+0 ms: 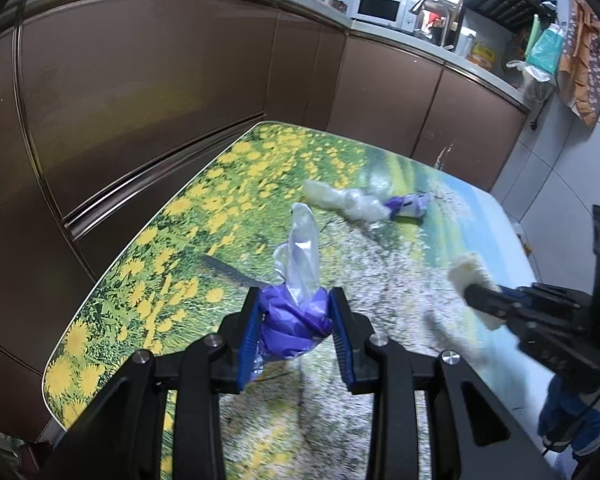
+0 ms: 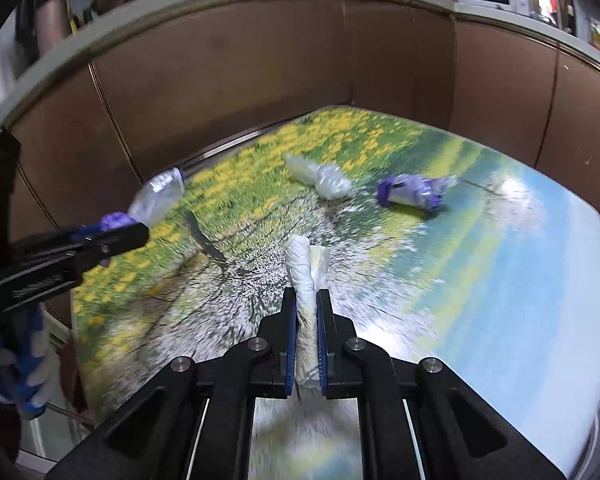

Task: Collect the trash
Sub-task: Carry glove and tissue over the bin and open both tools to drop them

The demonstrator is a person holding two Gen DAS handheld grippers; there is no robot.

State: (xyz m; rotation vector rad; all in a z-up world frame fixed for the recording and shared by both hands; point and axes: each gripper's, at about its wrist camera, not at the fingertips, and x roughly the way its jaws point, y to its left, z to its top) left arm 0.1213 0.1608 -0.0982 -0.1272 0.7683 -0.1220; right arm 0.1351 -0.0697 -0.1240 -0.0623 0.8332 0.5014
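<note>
You see a table (image 1: 148, 240) with a printed top showing yellow flowers, grass and sky. Brown cabinet doors (image 1: 160, 92) run along the table's far and left edges. A pale counter (image 1: 400, 34) tops the cabinets. On the counter, a white microwave (image 1: 380, 8) stands at the far edge, with a faucet (image 1: 428, 4) just beside it. A teal bag (image 1: 544, 46) hangs near the counter's right end, next to a patterned orange cloth (image 1: 588, 64) on the tiled wall (image 1: 572, 168).

Four trash pieces are showing: two purple wrappers (image 1: 290, 322) (image 1: 408, 205), one clear bag (image 1: 342, 199), one white tissue (image 2: 303, 276).
</note>
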